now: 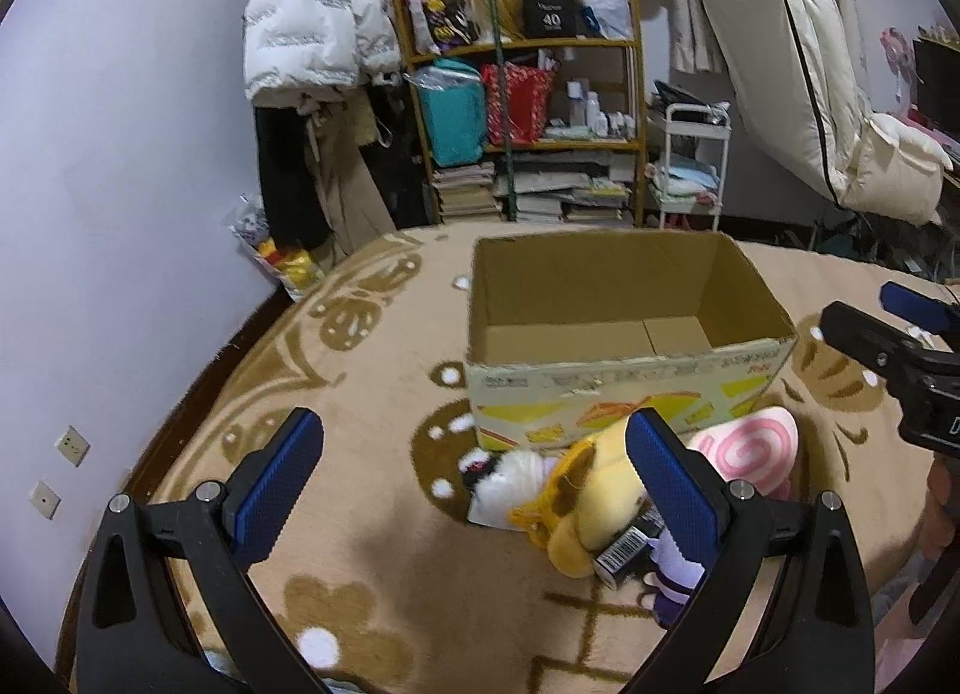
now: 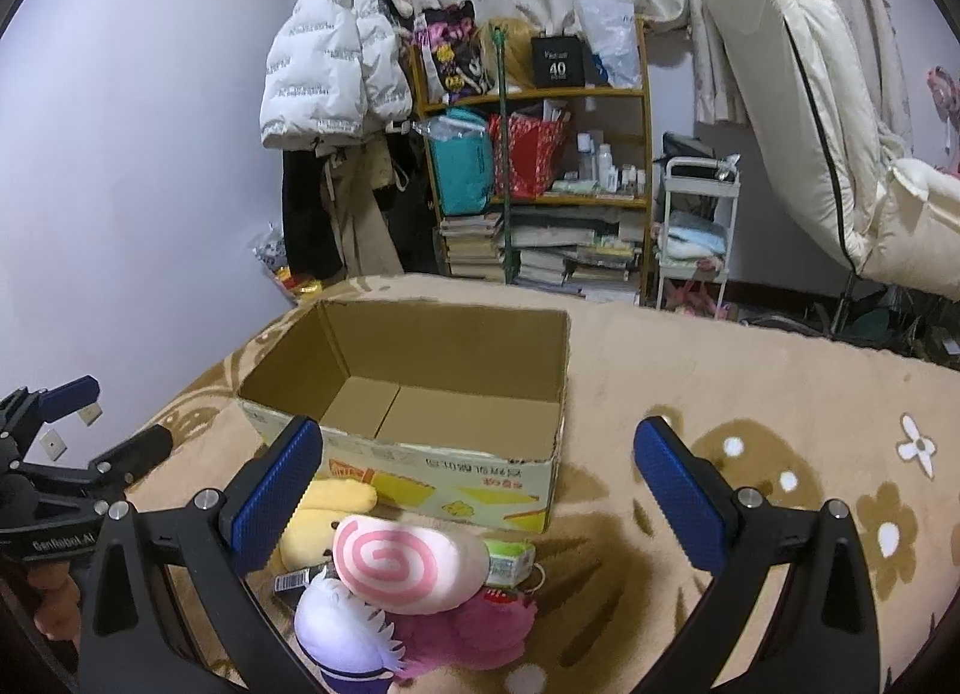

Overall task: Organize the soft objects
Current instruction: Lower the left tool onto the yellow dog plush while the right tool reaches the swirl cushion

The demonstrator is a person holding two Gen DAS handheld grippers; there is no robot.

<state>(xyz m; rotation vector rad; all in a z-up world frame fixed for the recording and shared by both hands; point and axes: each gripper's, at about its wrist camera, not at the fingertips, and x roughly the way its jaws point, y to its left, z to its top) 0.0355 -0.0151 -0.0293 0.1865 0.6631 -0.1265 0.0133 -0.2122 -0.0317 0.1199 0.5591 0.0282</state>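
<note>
Soft, even indoor light with a cool cast, faint shadows, strong fisheye bending and black corners at the edges, mostly sharp focus.

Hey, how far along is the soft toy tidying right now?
Nothing looks done: the cardboard box is empty. Nothing is in hand either; the left gripper and right gripper both hover with jaws open. Left to do: the pink swirl plush, yellow plush and the others still piled on the blanket in front of the box.
</note>
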